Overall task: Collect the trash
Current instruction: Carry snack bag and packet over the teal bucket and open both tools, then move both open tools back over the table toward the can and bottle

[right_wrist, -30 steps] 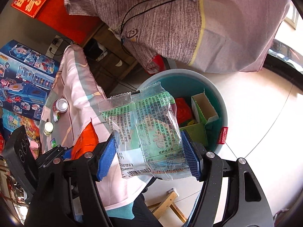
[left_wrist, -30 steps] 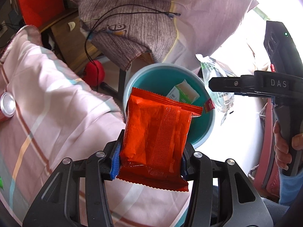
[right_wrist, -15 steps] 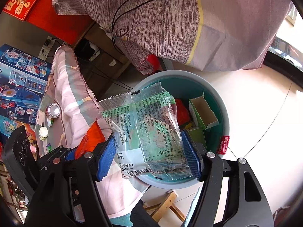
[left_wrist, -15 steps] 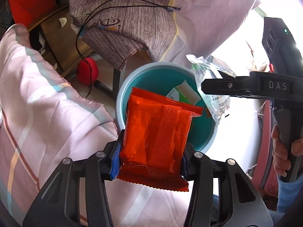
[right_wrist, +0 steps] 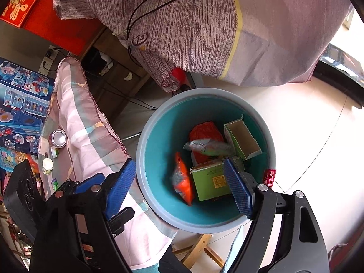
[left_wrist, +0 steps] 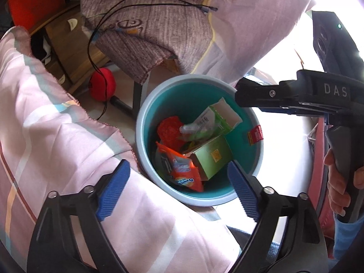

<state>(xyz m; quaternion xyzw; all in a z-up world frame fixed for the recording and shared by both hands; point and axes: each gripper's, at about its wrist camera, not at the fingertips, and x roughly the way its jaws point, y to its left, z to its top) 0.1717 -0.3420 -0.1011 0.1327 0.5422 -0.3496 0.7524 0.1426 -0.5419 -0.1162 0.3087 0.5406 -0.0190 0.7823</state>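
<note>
Left wrist view shows your left gripper (left_wrist: 177, 179) and right gripper (right_wrist: 179, 188) just sprung wide over the teal bin (left_wrist: 145, 122), empty-jawed, so the orange wrapper (left_wrist: 184, 170) at 6 o'clock and clear packet (right_wrist: 208, 147) drop inside.

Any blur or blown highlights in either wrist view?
Left wrist: window side at upper right clips to white; bin contents sharp. Right wrist: orange wrapper and clear green packet smeared by motion, floor near-white; fisheye bending in both.

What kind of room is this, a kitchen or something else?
Probably a lived-in home room, maybe a bedroom: a pink checked sheet covers a surface, a toy box stands beside it, and a teal bin of snack wrappers sits on the tiled floor.
</note>
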